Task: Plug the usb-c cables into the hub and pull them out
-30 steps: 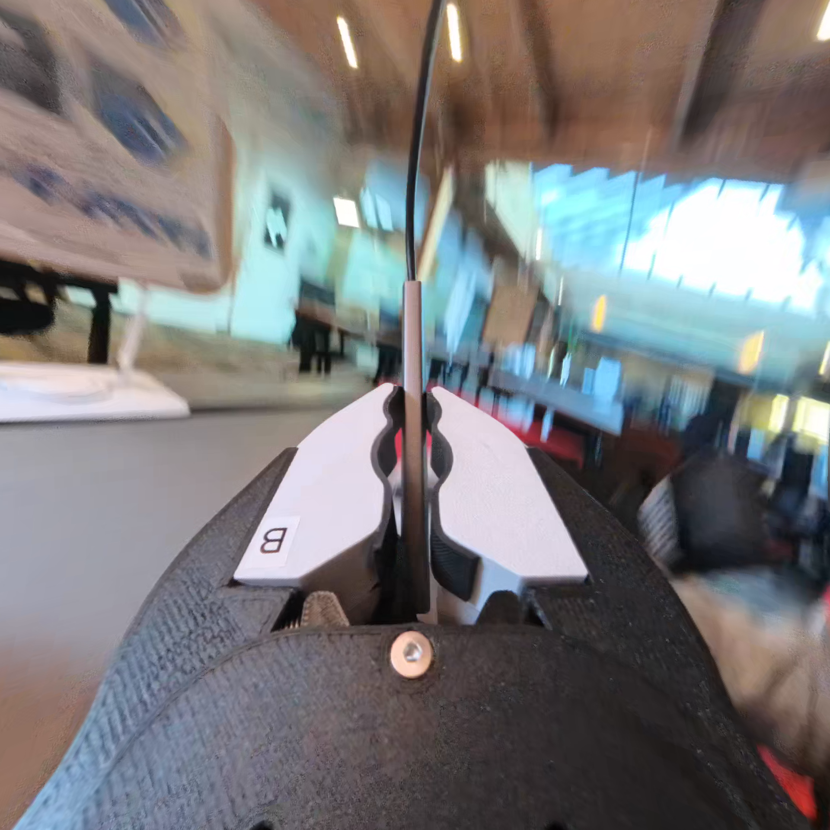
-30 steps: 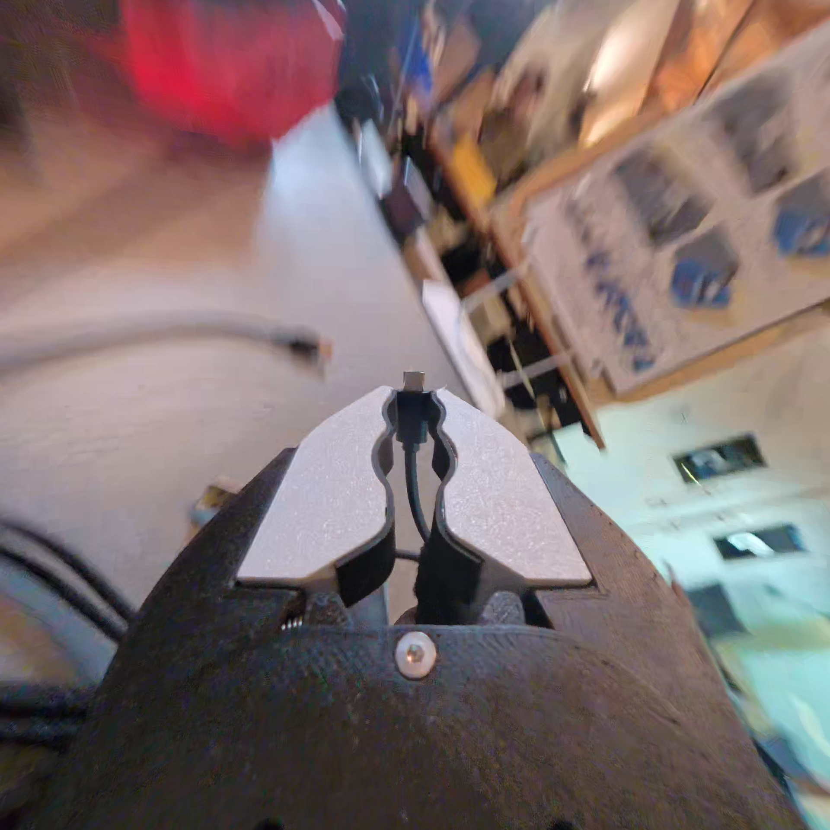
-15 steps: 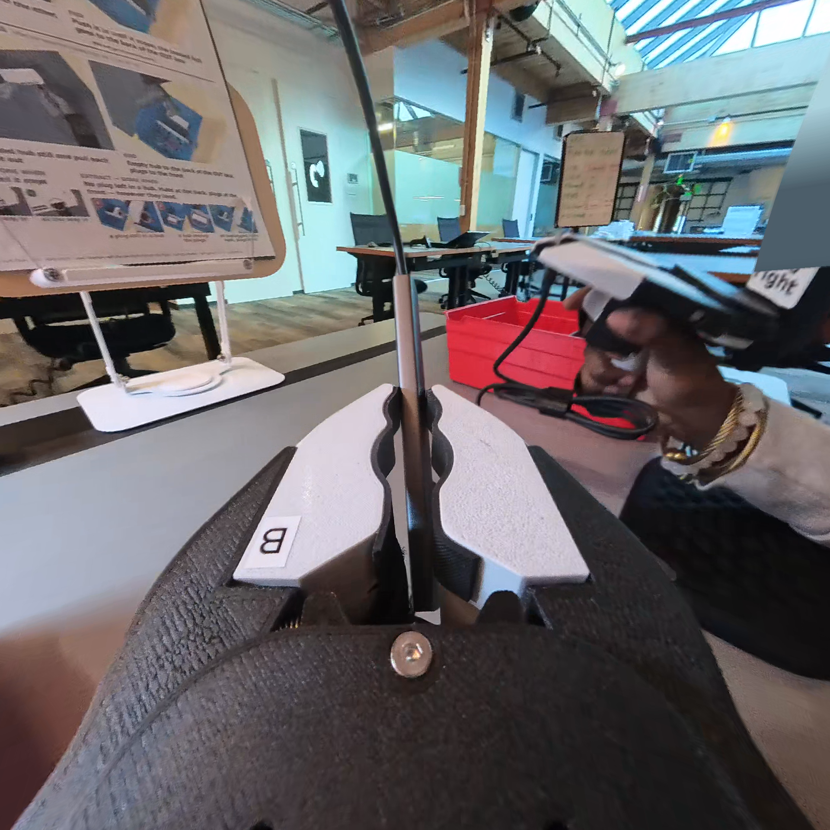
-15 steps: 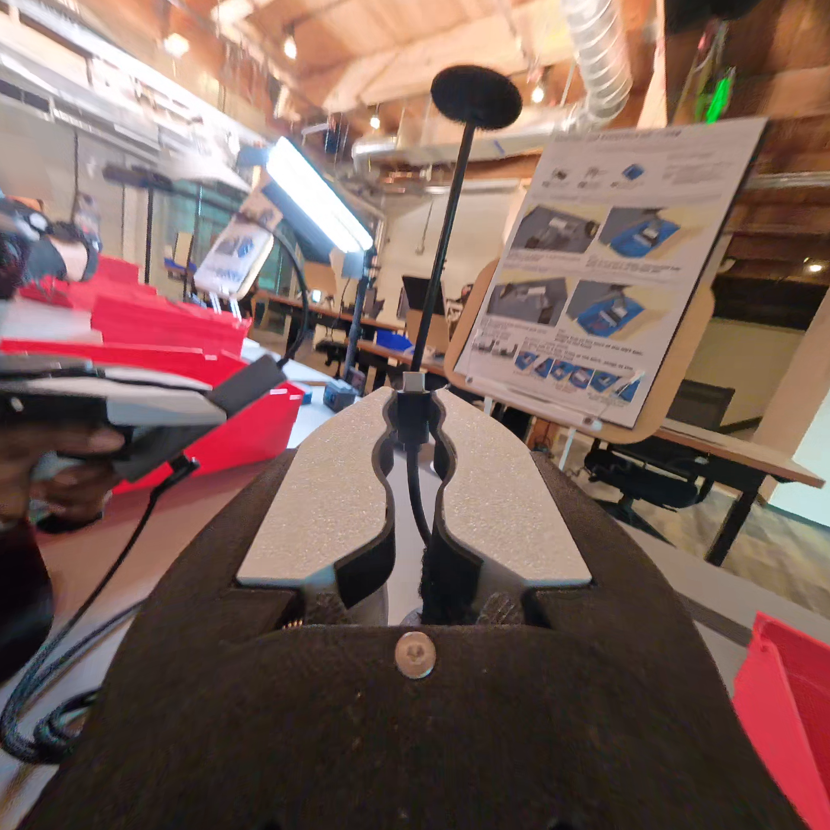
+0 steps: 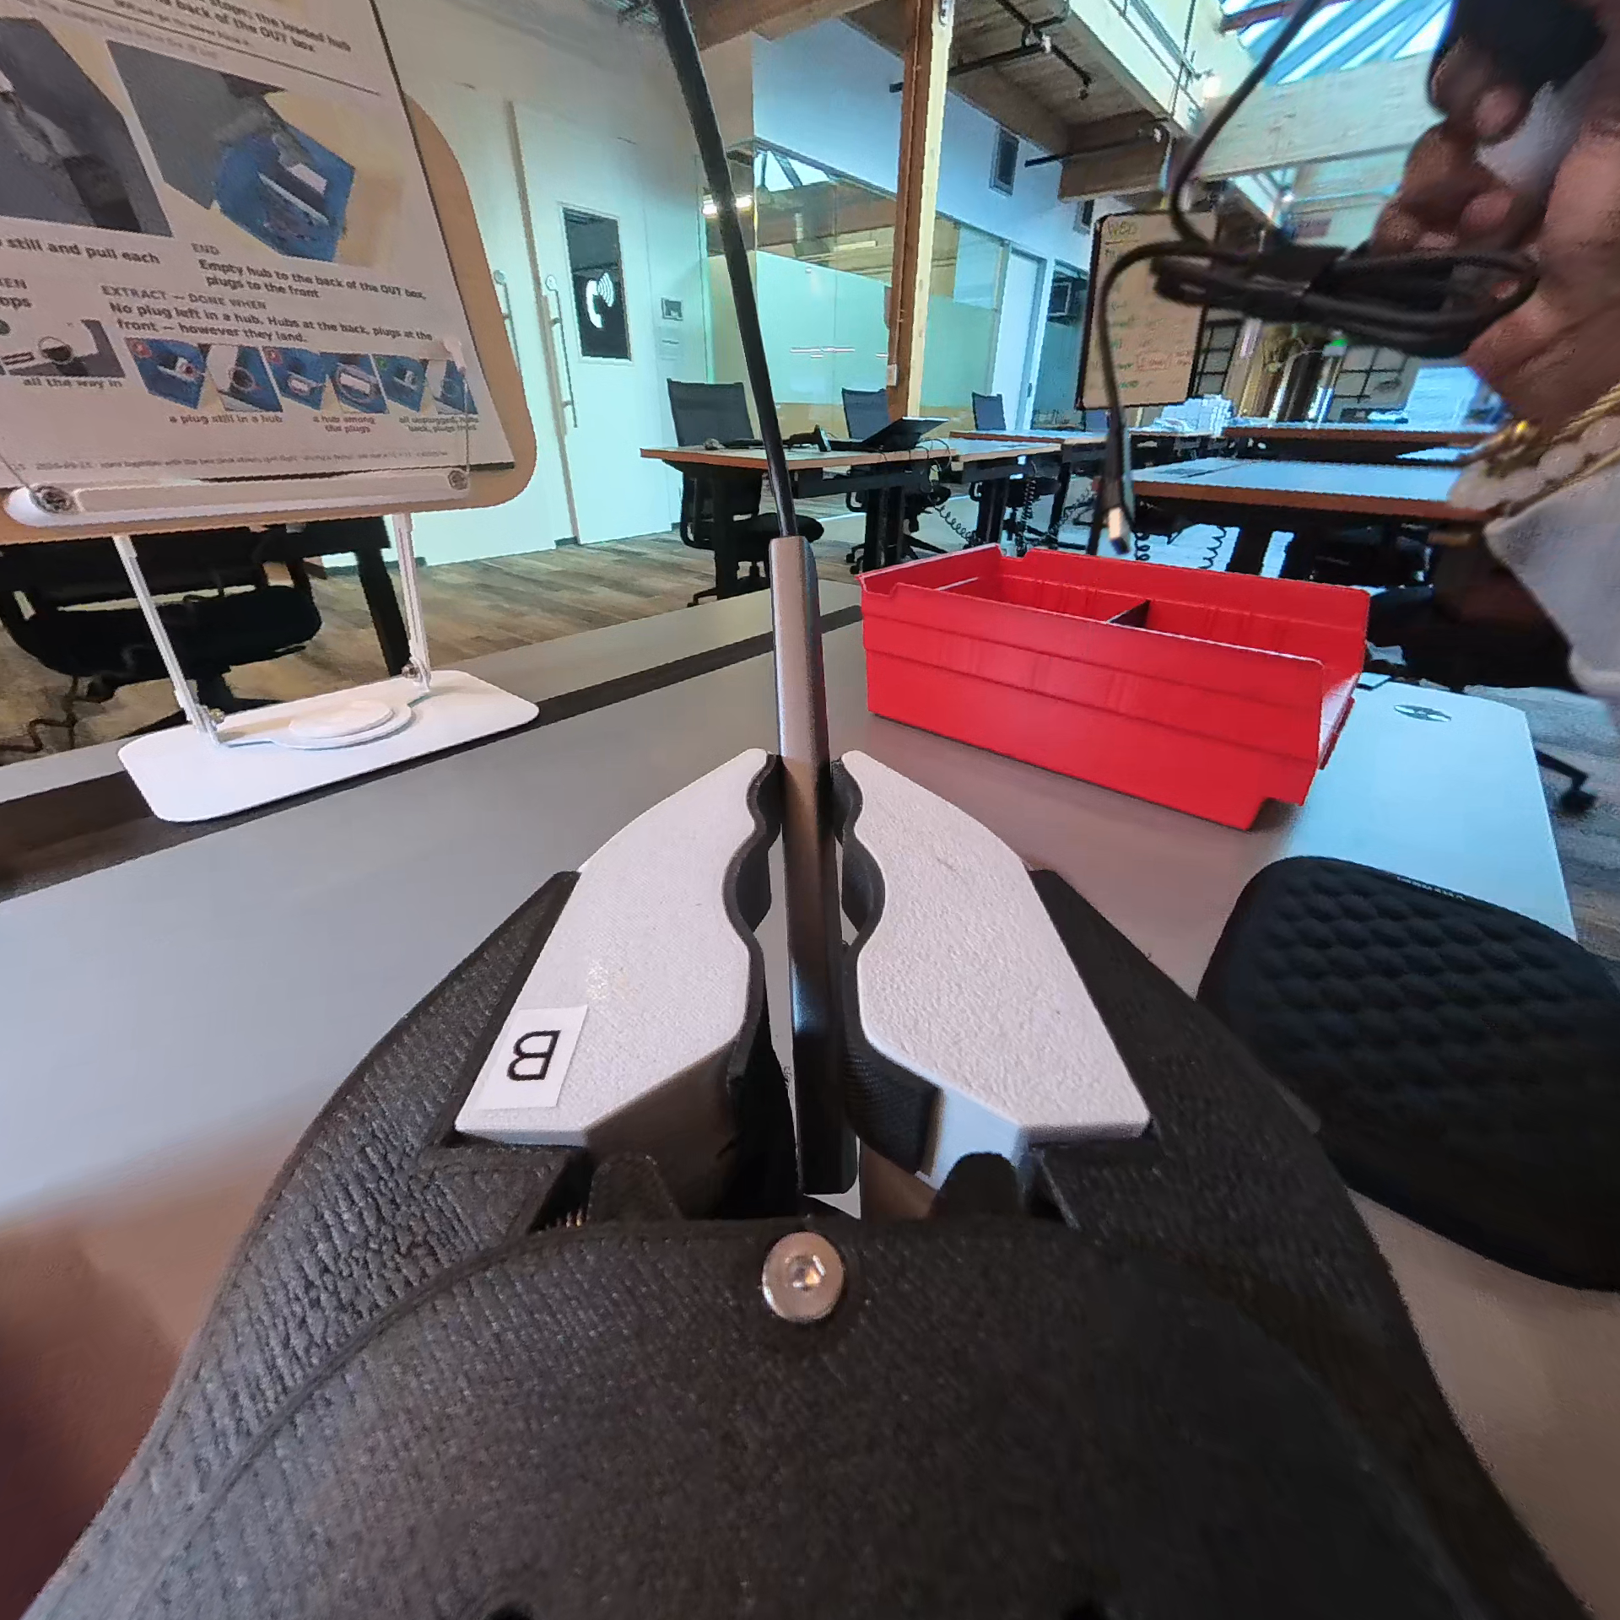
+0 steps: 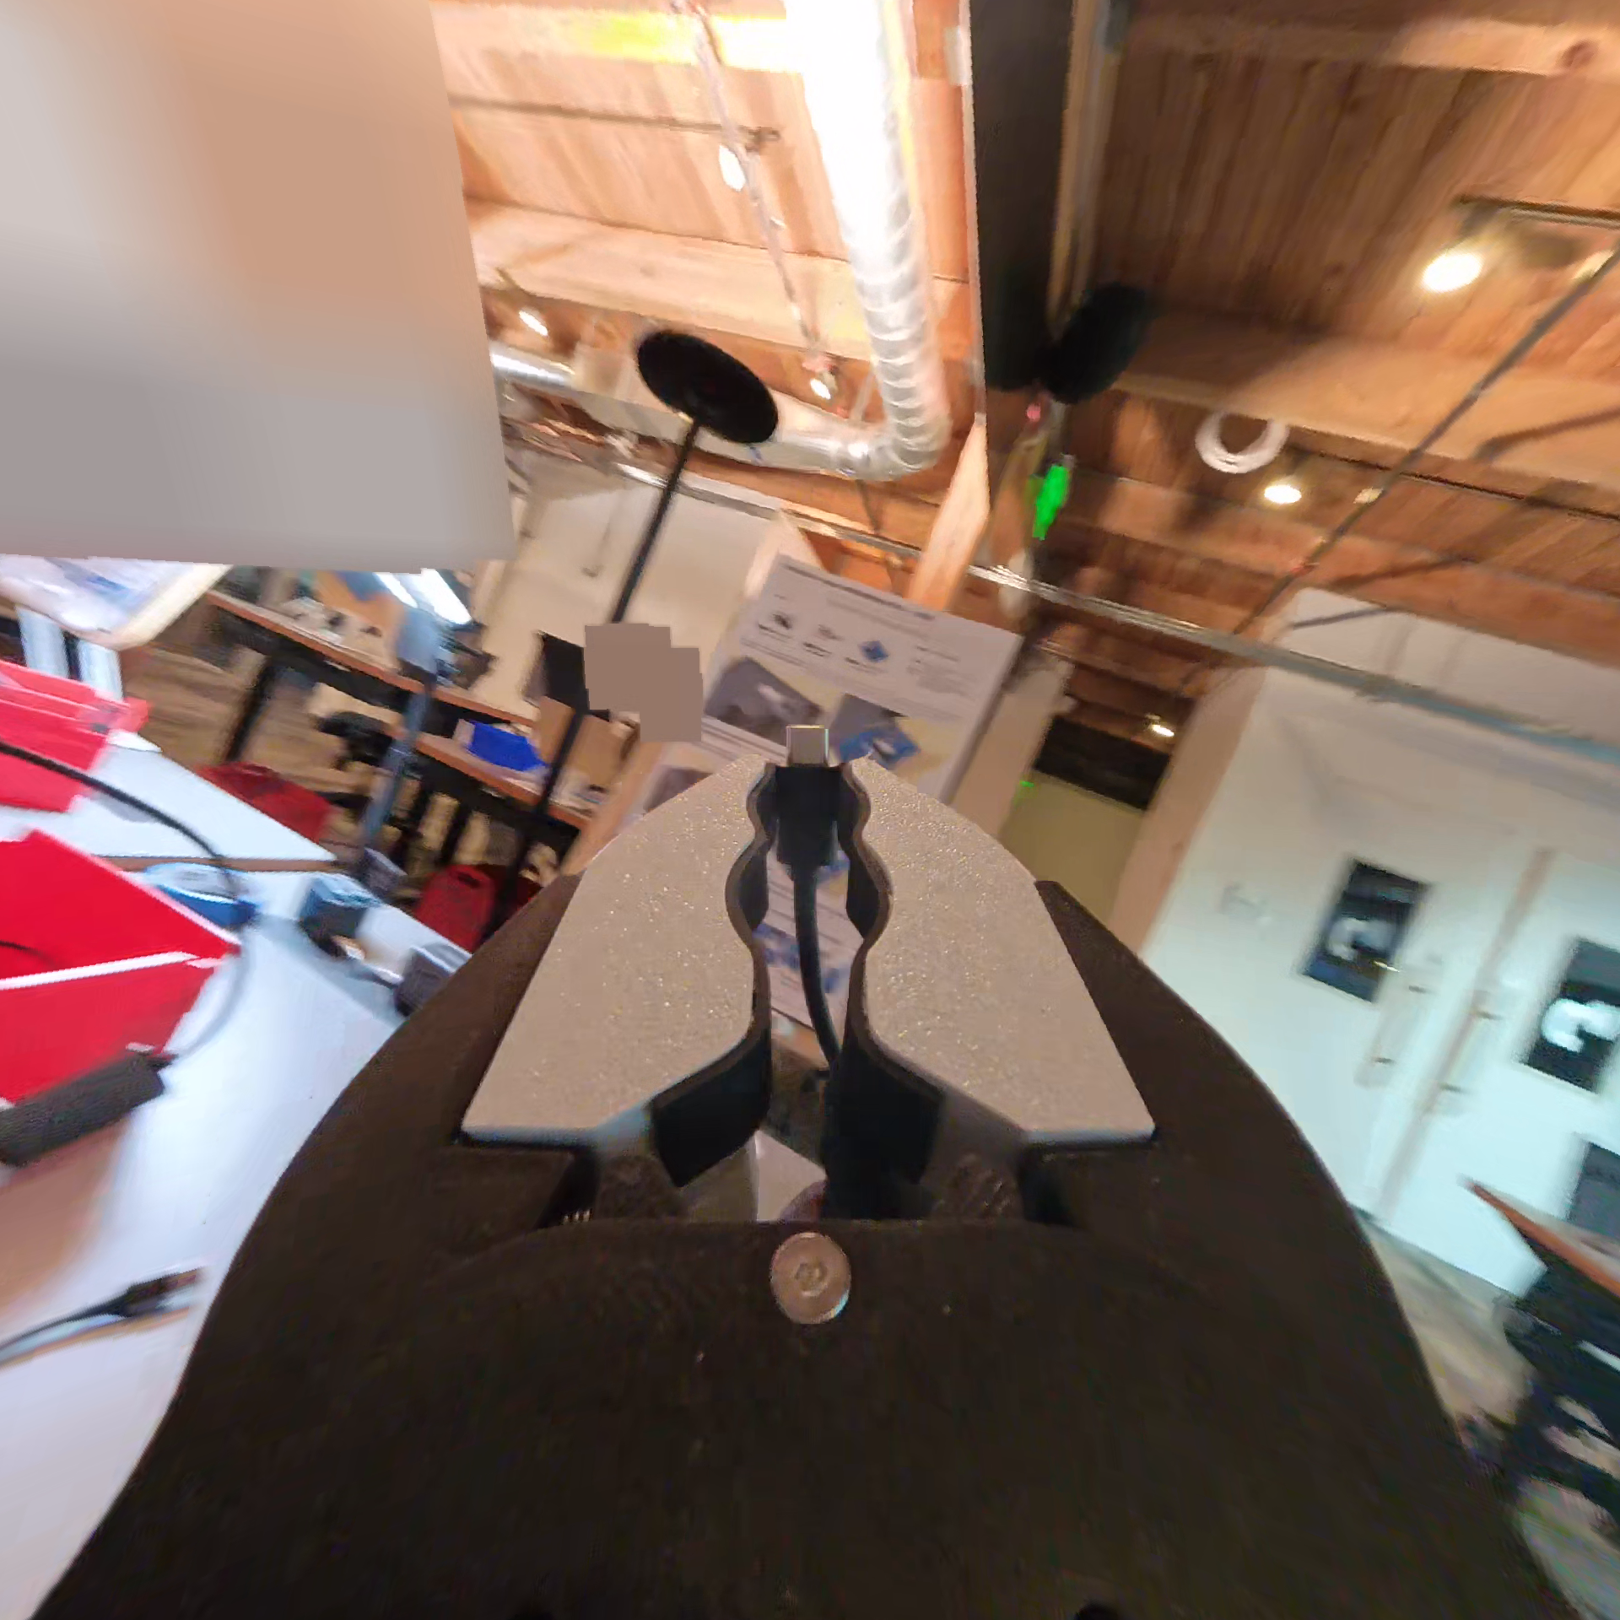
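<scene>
My left gripper [image 5: 802, 771] is shut on a thin grey hub [image 5: 793, 657], seen edge-on and standing upright between the jaws. The hub's black cable [image 5: 728, 263] rises out of the top of the view. My right gripper [image 6: 806, 771] is shut on a black usb-c plug [image 6: 806, 815] whose metal tip [image 6: 806, 745] sticks out past the fingertips; it points up towards the ceiling. In the left wrist view a hand [image 5: 1490, 219] holds that cable's coiled bundle [image 5: 1359, 298] high at the upper right, with a second plug [image 5: 1115, 517] dangling.
A red divided bin [image 5: 1104, 666] stands on the grey table [image 5: 263, 964] ahead right. An instruction board on a white stand [image 5: 324, 728] is at the left. A black mesh-textured object [image 5: 1420, 1052] lies at the right. Red bins [image 6: 79, 973], a dark hub-like block [image 6: 79, 1104] and a loose cable [image 6: 131, 1306] lie at the left. Tip to tip, the grippers are about 30 cm apart.
The right gripper has swung upward with the plug, from the table and board towards the ceiling. In the left wrist view the hand and cable coil rose. The left gripper still grips the hub.
</scene>
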`<action>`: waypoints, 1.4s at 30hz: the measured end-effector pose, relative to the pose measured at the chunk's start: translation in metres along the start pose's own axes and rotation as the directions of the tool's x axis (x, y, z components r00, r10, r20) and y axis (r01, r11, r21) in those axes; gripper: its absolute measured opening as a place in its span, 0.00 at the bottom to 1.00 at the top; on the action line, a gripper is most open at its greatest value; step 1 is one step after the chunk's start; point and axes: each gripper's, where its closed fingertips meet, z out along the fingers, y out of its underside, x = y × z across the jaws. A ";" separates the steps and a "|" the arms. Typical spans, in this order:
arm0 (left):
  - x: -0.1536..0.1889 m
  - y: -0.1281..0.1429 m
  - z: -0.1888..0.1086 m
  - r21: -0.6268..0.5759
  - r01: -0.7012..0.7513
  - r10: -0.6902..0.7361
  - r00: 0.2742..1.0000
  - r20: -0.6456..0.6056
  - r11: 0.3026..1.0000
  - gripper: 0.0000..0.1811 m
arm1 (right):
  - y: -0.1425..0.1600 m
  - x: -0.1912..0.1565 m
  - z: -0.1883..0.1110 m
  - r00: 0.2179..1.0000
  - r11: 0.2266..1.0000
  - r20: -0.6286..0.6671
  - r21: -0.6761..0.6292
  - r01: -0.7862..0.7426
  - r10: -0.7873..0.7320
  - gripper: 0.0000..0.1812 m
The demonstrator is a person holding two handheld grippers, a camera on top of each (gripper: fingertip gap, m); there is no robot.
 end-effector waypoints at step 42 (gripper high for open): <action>-0.001 0.002 0.000 -0.011 -0.035 0.035 0.999 0.021 0.999 0.06 | 0.133 0.123 -0.147 0.915 0.875 -0.381 -0.389 -0.287 0.131 0.24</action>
